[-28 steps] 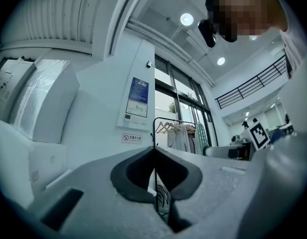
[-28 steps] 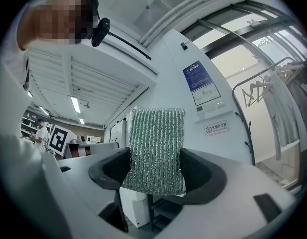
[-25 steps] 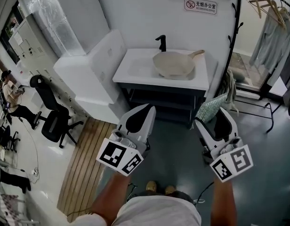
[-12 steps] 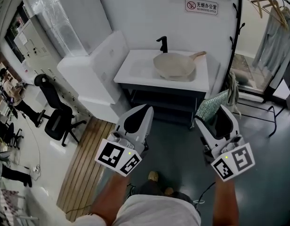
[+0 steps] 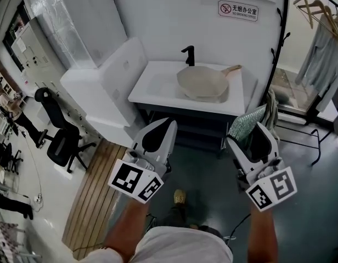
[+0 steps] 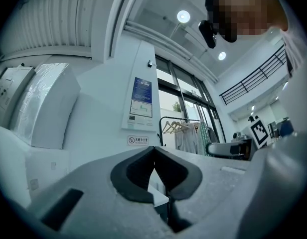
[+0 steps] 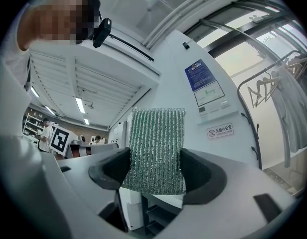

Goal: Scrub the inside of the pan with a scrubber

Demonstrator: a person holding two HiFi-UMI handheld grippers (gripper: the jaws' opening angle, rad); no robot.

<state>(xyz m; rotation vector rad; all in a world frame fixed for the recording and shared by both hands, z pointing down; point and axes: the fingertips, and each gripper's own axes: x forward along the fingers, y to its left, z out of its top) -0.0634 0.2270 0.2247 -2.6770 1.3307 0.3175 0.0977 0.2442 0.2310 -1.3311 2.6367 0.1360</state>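
A white counter [image 5: 158, 86] with a sunken basin stands against the wall, with a bulky white cabinet [image 5: 103, 92] just beside it on the left. A slatted wooden mat [image 5: 97, 190] lies on the floor below the cabinet, and a black chair [image 5: 56, 141] stands near it. A clothes rack [image 5: 279, 53] rises at the right of the counter. The pale pan [image 5: 202, 84] sits in the basin, its handle pointing right, well apart from both grippers. The left gripper [image 5: 168, 124] hangs over the floor, its jaws pressed together with nothing between them. The right gripper [image 5: 247, 137] hangs level with it, its jaws clamped on the green scrubber [image 7: 157, 148], which sticks out past the tips. A black tap [image 5: 189, 53] stands behind the pan.
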